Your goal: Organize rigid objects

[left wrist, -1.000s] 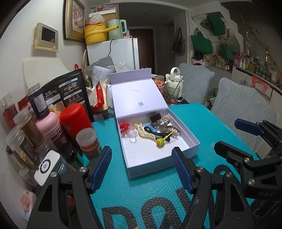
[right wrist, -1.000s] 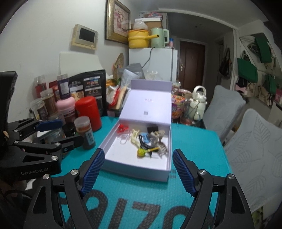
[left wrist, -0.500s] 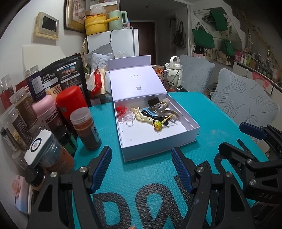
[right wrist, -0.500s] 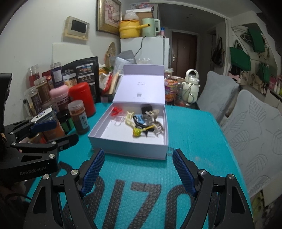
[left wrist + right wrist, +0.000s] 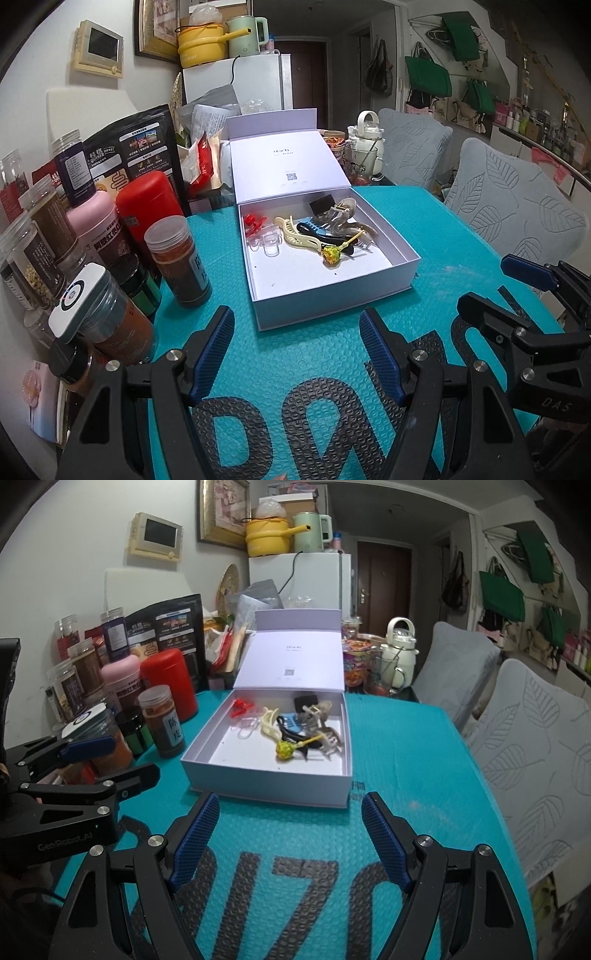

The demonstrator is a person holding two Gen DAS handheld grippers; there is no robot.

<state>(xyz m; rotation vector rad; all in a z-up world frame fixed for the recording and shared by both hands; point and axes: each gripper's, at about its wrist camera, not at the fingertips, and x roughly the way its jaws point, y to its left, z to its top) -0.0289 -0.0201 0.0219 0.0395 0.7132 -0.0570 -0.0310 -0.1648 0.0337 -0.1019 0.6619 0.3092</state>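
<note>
teal bubble-textured matting covers the desk [image 5: 424, 221], where an open lilac gift box [image 5: 332, 291] sits with its lid propped back and a small heap of hair accessories gathered toward the far end of its tray. a cream claw clip [image 5: 295, 234], a blue-and-black clip [image 5: 314, 228], a translucent grey claw clip [image 5: 341, 218], a red clip [image 5: 253, 221], a clear clip [image 5: 267, 245] and a yellow-green ornament on a stick [image 5: 332, 254] all lie inside; no loose piece shows on the mat. the left gripper [image 5: 297, 350] and the right gripper [image 5: 290, 832] both hang just short of the box's near wall, jaws spread wide and holding nothing. judging from that, the gathering looks largely done, with sorting inside the box or closing the lid possibly left, though the task line does not say which. the pile is tangled, so how many clips it holds and where one ends and the next begins is hard to tell. jars and canisters [image 5: 177, 266] crowd the desk's left edge, partly cut off, their labels unreadable. the hands carrying the tools are out of view.
</note>
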